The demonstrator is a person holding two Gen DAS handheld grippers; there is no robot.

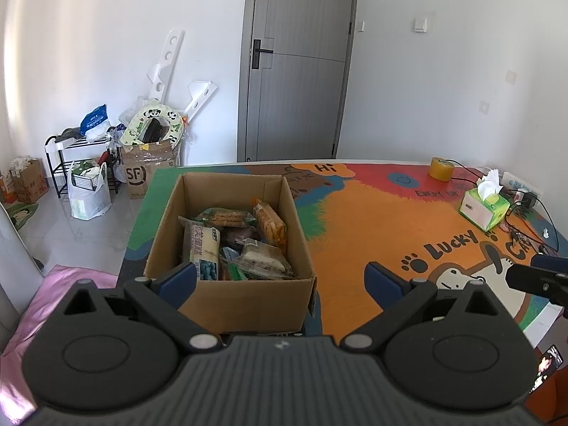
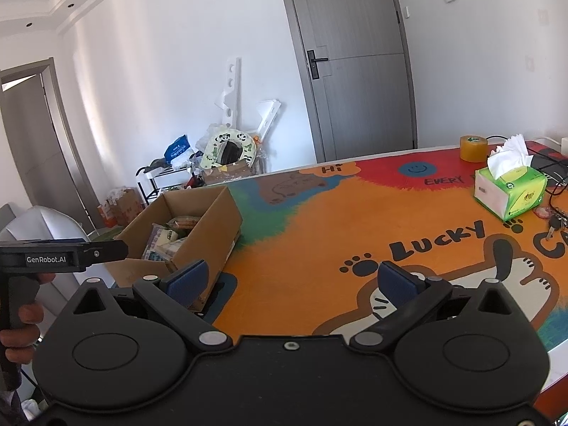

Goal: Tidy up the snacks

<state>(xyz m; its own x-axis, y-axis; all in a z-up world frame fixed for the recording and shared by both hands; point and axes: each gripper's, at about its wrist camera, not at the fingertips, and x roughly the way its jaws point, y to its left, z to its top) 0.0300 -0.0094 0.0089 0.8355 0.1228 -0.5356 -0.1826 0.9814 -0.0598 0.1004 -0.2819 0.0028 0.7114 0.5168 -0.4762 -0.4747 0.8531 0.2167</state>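
An open cardboard box (image 1: 248,298) stands on the left part of the colourful table mat (image 1: 372,234). Several snack packets (image 1: 234,245) fill it, among them biscuit packs and a wrapped sandwich. My left gripper (image 1: 282,280) hovers open just in front of the box's near wall, holding nothing. In the right wrist view the same box (image 2: 216,227) lies to the left and ahead. My right gripper (image 2: 293,280) is open over the orange part of the mat (image 2: 319,248), empty. A hand (image 2: 21,323) grips the left tool's handle at the left edge.
A green tissue box (image 1: 484,207) and a roll of yellow tape (image 1: 440,168) sit at the far right of the table, beside cables and keys (image 2: 557,220). Off the table to the left stand a black rack (image 1: 71,163), bags and cartons. A grey door (image 1: 298,64) is behind.
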